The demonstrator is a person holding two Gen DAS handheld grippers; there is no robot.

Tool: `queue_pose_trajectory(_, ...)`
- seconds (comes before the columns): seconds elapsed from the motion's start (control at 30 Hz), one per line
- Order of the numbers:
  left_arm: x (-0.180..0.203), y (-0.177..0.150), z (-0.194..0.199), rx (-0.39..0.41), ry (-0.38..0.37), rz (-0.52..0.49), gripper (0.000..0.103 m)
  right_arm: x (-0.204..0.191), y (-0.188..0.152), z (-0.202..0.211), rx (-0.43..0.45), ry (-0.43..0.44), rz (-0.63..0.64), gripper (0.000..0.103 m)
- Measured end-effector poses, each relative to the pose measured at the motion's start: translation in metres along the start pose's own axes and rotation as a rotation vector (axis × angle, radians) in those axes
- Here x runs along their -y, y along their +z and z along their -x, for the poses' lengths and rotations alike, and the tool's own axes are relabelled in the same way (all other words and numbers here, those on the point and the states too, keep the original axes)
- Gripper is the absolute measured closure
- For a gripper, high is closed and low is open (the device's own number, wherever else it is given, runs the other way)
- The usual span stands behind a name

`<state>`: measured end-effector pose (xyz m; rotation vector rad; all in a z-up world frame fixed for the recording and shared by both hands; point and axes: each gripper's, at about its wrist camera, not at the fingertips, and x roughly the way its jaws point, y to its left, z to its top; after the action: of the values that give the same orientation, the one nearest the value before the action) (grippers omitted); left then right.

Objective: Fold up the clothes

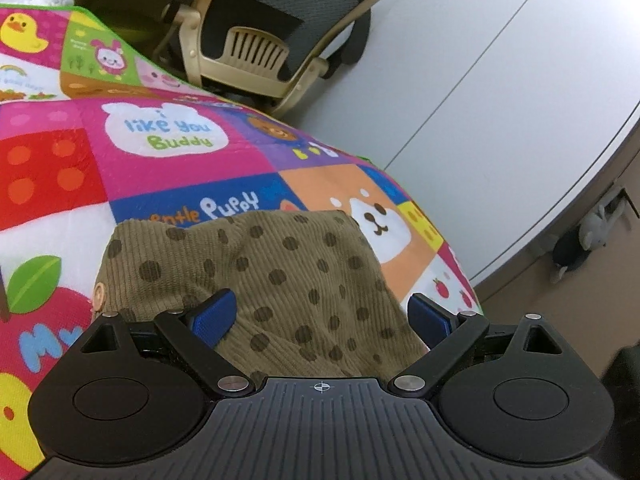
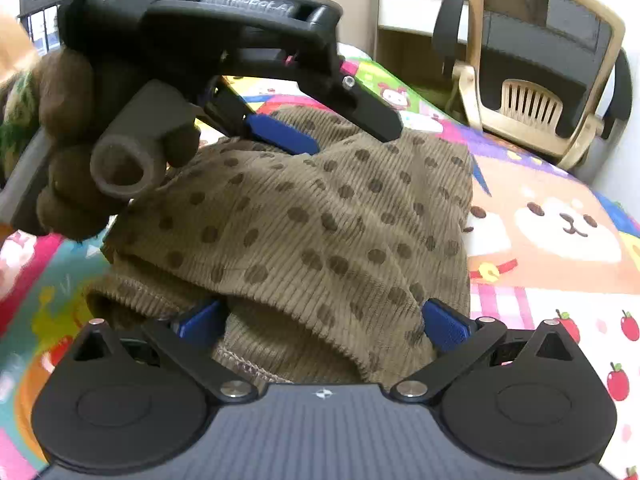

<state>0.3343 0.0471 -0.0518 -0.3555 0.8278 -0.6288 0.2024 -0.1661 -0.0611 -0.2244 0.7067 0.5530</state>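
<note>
An olive-brown corduroy garment with dark dots (image 1: 288,276) lies folded on a colourful cartoon play mat (image 1: 168,160). My left gripper (image 1: 324,316) is open, its blue pads astride the garment's near edge. In the right wrist view the same garment (image 2: 320,220) fills the middle. My right gripper (image 2: 320,324) is open, its blue pads on either side of the garment's hem. The left gripper (image 2: 280,132), held by a brown-gloved hand (image 2: 68,184), rests over the garment's far edge.
The mat (image 2: 560,248) covers a table. A beige and black office chair (image 1: 260,36) stands behind the table and also shows in the right wrist view (image 2: 536,80). A grey floor (image 1: 500,80) lies to the right, beyond the mat's edge.
</note>
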Motion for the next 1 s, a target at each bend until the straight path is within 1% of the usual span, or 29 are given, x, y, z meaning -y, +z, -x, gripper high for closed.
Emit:
queue_pose_trajectory(0.13,0.003,-0.002,0.005,0.016,0.008,-0.008,0.007,0.004,0.001,0.004,-0.003,0.005,0.006,0.000)
queue_pose_trajectory(0.2,0.004,-0.004,0.010,0.039,0.016,-0.004,0.007,0.006,0.003,0.012,-0.001,0.036,0.034,0.000)
queue_pose_trajectory(0.27,0.010,-0.008,0.027,0.075,0.034,-0.004,0.007,0.016,0.004,0.031,0.025,0.051,0.058,0.000)
queue_pose_trajectory(0.3,0.013,-0.012,0.039,0.096,0.041,-0.018,0.007,0.024,0.010,0.037,0.040,0.040,0.052,0.000)
queue_pose_trajectory(0.4,0.012,-0.027,0.065,0.118,0.141,-0.073,0.007,0.048,0.026,0.052,0.083,0.008,0.034,0.000)
queue_pose_trajectory(0.43,0.012,-0.032,0.073,0.125,0.174,-0.092,0.007,0.052,0.033,0.050,0.098,-0.019,0.019,0.000)
queue_pose_trajectory(0.47,0.009,-0.037,0.076,0.114,0.202,-0.100,0.007,0.056,0.041,0.049,0.114,-0.047,0.004,0.000)
queue_pose_trajectory(0.5,0.006,-0.041,0.078,0.103,0.231,-0.108,0.007,0.059,0.050,0.046,0.129,-0.075,-0.010,0.000)
queue_pose_trajectory(0.53,0.003,-0.046,0.076,0.084,0.255,-0.118,0.007,0.063,0.064,0.035,0.139,-0.095,-0.023,0.000)
queue_pose_trajectory(0.6,0.001,-0.053,0.066,0.038,0.309,-0.144,0.006,0.071,0.087,0.000,0.150,-0.150,-0.025,0.000)
queue_pose_trajectory(0.63,0.000,-0.054,0.065,0.032,0.315,-0.143,0.005,0.074,0.095,-0.017,0.129,-0.184,-0.023,0.000)
queue_pose_trajectory(0.7,-0.003,-0.056,0.063,0.021,0.327,-0.142,0.004,0.074,0.106,-0.068,0.038,-0.292,0.017,0.000)
queue_pose_trajectory(0.77,-0.007,-0.057,0.063,0.012,0.335,-0.140,0.003,0.071,0.101,-0.100,-0.030,-0.349,0.067,0.000)
queue_pose_trajectory(0.83,-0.007,-0.062,0.066,0.011,0.349,-0.163,0.003,0.075,0.092,-0.105,-0.036,-0.363,0.054,0.000)
queue_pose_trajectory(0.87,-0.006,-0.064,0.068,0.012,0.356,-0.176,0.003,0.077,0.089,-0.099,-0.030,-0.356,0.026,0.000)
queue_pose_trajectory(0.97,-0.006,-0.068,0.077,0.034,0.356,-0.179,0.003,0.074,0.082,-0.062,0.030,-0.312,-0.001,0.000)
queue_pose_trajectory(1.0,-0.006,-0.068,0.081,0.044,0.344,-0.177,0.004,0.068,0.078,-0.048,0.056,-0.270,0.012,0.000)
